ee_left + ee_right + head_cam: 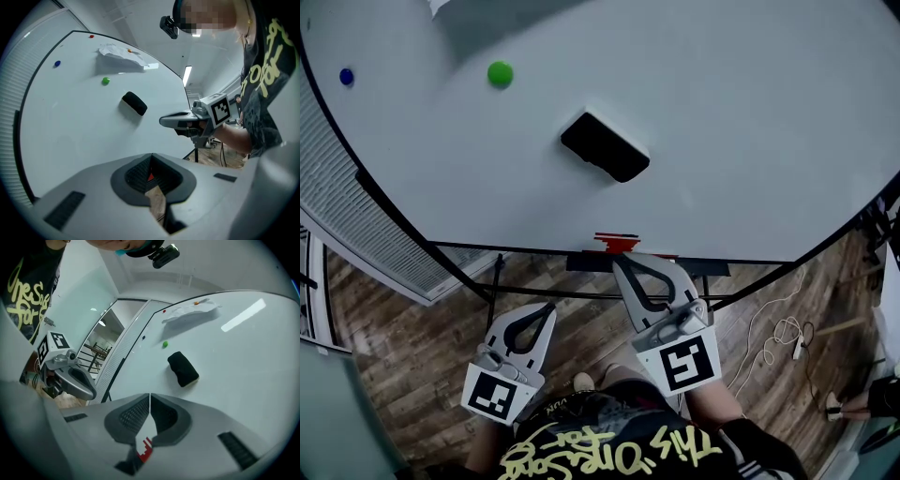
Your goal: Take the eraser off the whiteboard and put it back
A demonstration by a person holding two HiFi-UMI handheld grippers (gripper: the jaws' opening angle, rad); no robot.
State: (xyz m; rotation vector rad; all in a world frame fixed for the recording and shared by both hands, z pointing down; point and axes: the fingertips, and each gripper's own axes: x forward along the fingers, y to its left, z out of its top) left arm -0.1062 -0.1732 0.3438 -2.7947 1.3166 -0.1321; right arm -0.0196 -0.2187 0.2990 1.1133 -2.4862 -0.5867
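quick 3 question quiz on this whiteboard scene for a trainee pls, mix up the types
1. True or false: the eraser is on the whiteboard.
2. What colour is the magnet nearest the eraser? A green, B blue, C yellow
3. Fill in: the right gripper has its jaws ____.
Key: 1 true; 2 A; 3 shut

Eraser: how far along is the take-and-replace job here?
Done: nothing evident; the eraser sits on the whiteboard. In hand: nothing; left hand-held gripper and right hand-held gripper are shut, empty, short of the board. Left: removal and return, unless already finished.
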